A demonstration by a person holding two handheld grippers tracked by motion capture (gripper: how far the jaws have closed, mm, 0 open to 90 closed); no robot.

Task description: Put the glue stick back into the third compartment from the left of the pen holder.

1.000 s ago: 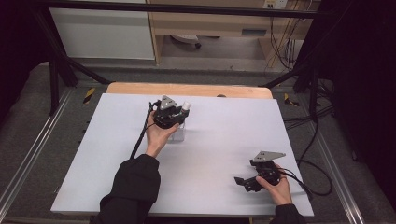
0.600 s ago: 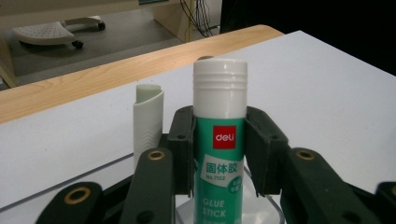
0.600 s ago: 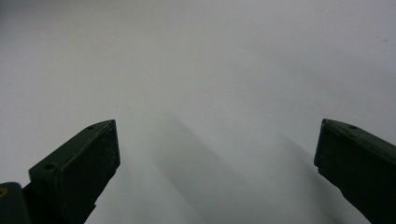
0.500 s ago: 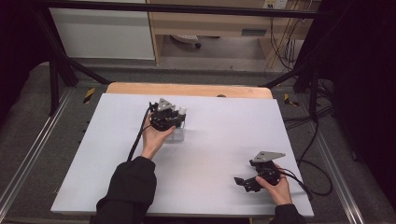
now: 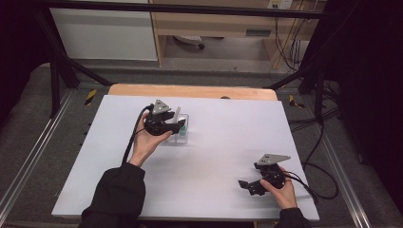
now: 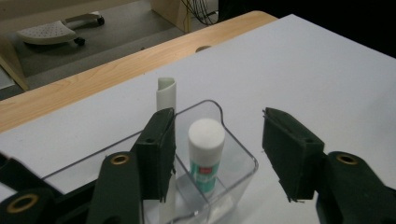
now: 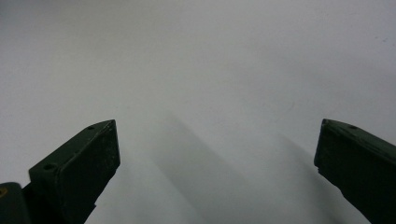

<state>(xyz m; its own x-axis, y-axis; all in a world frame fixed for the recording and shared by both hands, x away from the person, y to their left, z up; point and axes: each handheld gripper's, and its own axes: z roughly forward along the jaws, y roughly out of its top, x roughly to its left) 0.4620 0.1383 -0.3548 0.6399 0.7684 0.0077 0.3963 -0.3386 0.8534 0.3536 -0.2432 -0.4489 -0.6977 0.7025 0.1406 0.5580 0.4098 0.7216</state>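
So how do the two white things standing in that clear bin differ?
The glue stick is thick, with a flat round cap and a green and red label; the white tube is thinner and plain, with a notched top. The white tube rises above the clear bin rim, partly behind a left gripper finger; the glue stick's cap just clears it, between the open fingers. Both stand upright.

The small green print on the white cylindrical glue stick (image 6: pixel 206 158) is blurred; the clear plastic rectangular bin (image 6: pixel 233 154) is cut off below.

A clear bin (image 5: pixel 182 134) stands on the white-topped table (image 5: pixel 223 142).
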